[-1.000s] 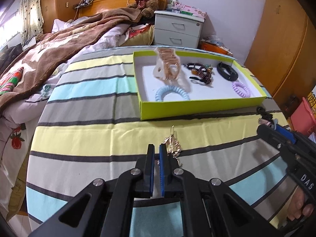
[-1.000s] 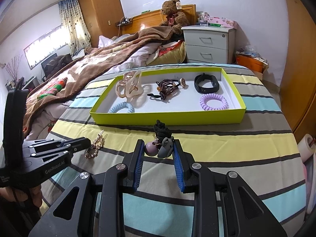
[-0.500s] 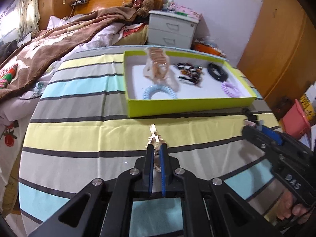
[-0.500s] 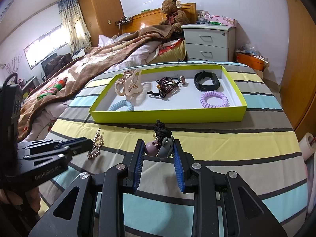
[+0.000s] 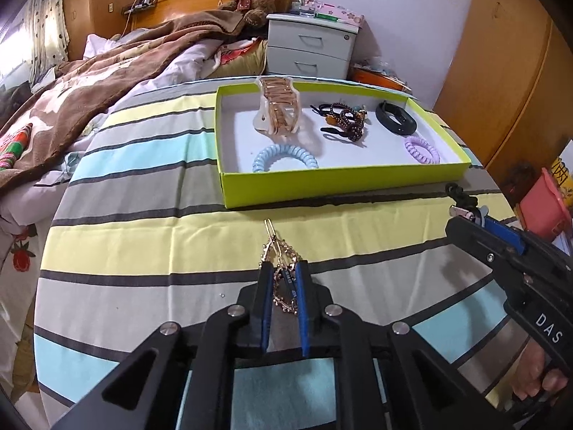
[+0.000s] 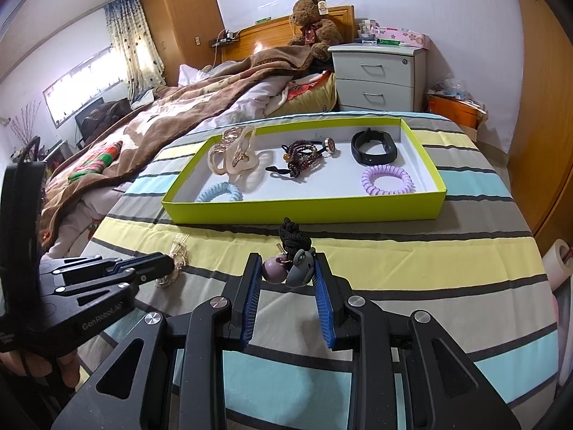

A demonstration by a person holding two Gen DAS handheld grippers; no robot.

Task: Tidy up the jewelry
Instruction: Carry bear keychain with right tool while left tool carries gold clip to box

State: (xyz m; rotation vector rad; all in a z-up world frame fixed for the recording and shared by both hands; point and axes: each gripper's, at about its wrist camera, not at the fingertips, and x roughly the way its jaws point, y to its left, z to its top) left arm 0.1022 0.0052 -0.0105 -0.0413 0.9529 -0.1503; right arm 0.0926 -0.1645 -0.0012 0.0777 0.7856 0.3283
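Observation:
A gold hair clip (image 5: 280,258) lies on the striped tablecloth between the fingers of my left gripper (image 5: 283,272), whose jaws stand a little apart around it. It also shows in the right wrist view (image 6: 178,255) at the left gripper's tip. My right gripper (image 6: 286,268) is shut on a black hair tie with purple and grey charms (image 6: 290,265), just above the cloth. The lime-green tray (image 5: 322,186) (image 6: 304,211) behind holds a beige claw clip (image 5: 277,113), a blue coil tie (image 5: 284,156), dark beaded ties (image 5: 343,122), a black band (image 5: 395,118) and a purple coil tie (image 5: 422,148).
The table's right edge drops off near a pink bin (image 5: 544,204) and a tape roll (image 6: 558,261). A bed with a brown blanket (image 6: 150,122) lies to the left, and a white nightstand (image 6: 376,79) stands behind the table.
My left gripper's jaws have opened slightly around the gold clip, which now rests on the cloth. The right gripper has stayed still, holding the hair tie.

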